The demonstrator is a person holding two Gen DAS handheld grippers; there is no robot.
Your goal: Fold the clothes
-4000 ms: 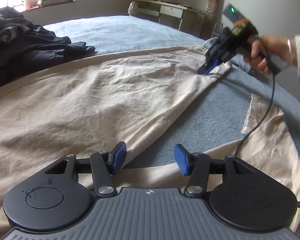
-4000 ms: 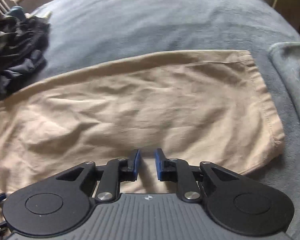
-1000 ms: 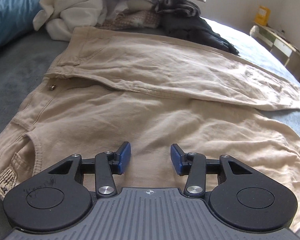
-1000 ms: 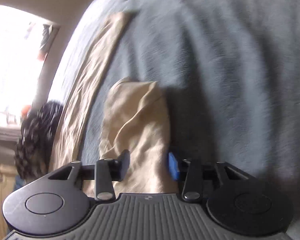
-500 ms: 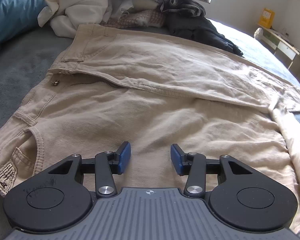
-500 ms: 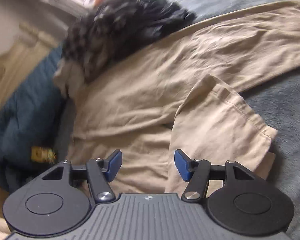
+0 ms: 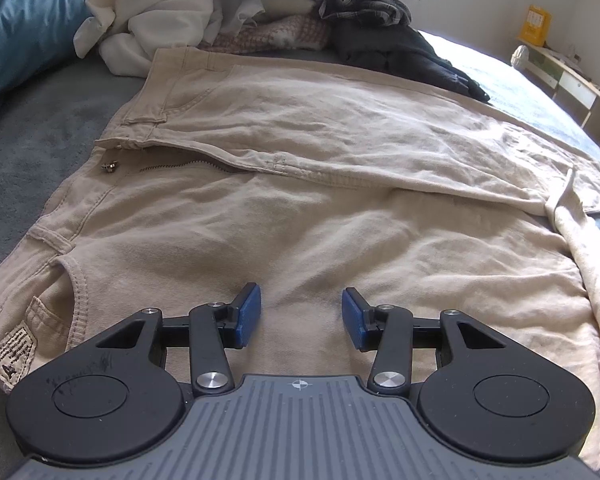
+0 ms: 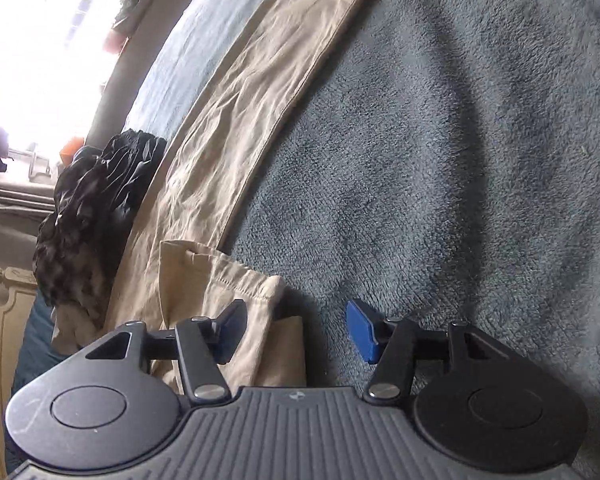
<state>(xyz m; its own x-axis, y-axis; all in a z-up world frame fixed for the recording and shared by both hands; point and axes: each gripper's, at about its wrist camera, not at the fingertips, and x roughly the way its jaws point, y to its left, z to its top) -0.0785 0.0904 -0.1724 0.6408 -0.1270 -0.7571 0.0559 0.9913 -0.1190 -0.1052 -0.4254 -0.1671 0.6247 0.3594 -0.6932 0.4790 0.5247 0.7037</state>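
Beige trousers (image 7: 300, 152) lie flat on the bed, waistband to the left, fly open with button and zip showing. My left gripper (image 7: 300, 316) hovers open over the near thigh with nothing between its pads. One leg is folded back, and its hem (image 8: 236, 280) lies in front of my right gripper (image 8: 296, 330). That gripper's jaws stand apart and are closing slightly. The hem's edge lies beside the left fingertip (image 8: 230, 332), and no pad presses on it. The other leg (image 8: 252, 92) stretches away across the blanket.
A grey-blue fleece blanket (image 8: 440, 160) covers the bed. A pile of white, plaid and dark clothes (image 7: 260, 8) sits beyond the waistband. A dark crumpled garment (image 8: 88, 208) lies beside the far leg. A blue pillow (image 7: 28, 12) is at the left, and a low desk (image 7: 568, 76) at the far right.
My right gripper opened and let go of the leg's hem, which now lies folded back towards the trousers' top. Its view swung round. The left gripper stayed put.
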